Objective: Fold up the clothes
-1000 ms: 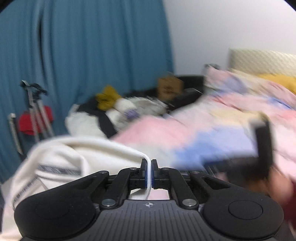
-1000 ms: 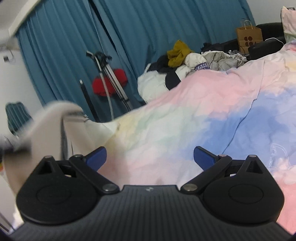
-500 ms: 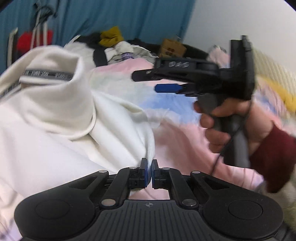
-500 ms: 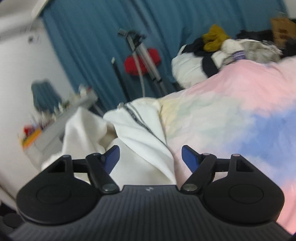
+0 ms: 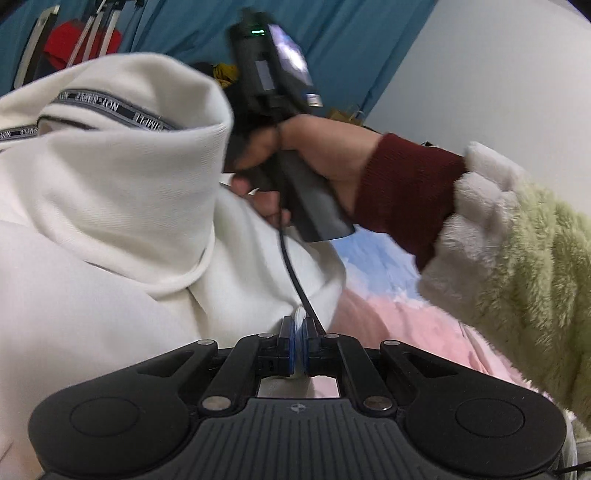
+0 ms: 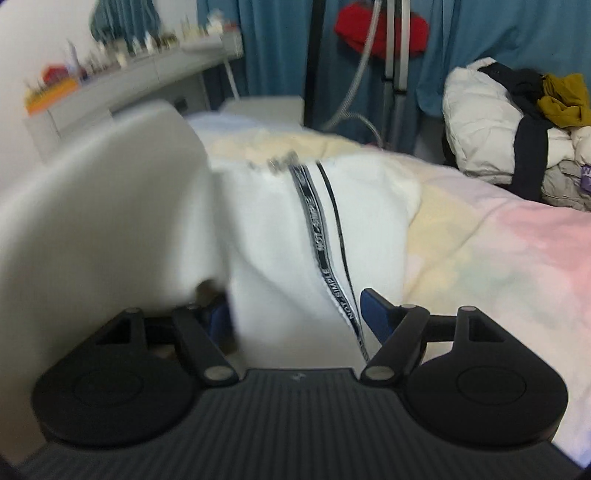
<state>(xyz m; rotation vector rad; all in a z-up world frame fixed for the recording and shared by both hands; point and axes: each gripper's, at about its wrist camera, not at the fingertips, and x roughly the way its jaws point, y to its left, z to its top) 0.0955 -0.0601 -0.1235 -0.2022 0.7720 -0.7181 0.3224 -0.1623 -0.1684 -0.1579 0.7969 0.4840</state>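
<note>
A white garment [image 5: 122, 206] with a black lettered stripe lies bunched on the pastel bedspread [image 5: 399, 321]. My left gripper [image 5: 299, 345] is shut on an edge of the white garment. In the left wrist view the right gripper's body [image 5: 280, 110] is held in a hand over the garment, its fingers hidden behind the cloth. In the right wrist view my right gripper [image 6: 295, 317] is open, with the white garment [image 6: 314, 240] and its stripe between the fingers. Blurred white cloth covers the left finger.
A pile of other clothes [image 6: 517, 125] lies at the bed's far end before blue curtains [image 6: 498, 33]. A tripod with a red item [image 6: 380, 33] stands by the curtain. A shelf with small objects [image 6: 122, 70] is on the left wall.
The right gripper has swung left and down onto the white garment, which now sits between its open fingers. The left gripper stays shut on the garment's edge.
</note>
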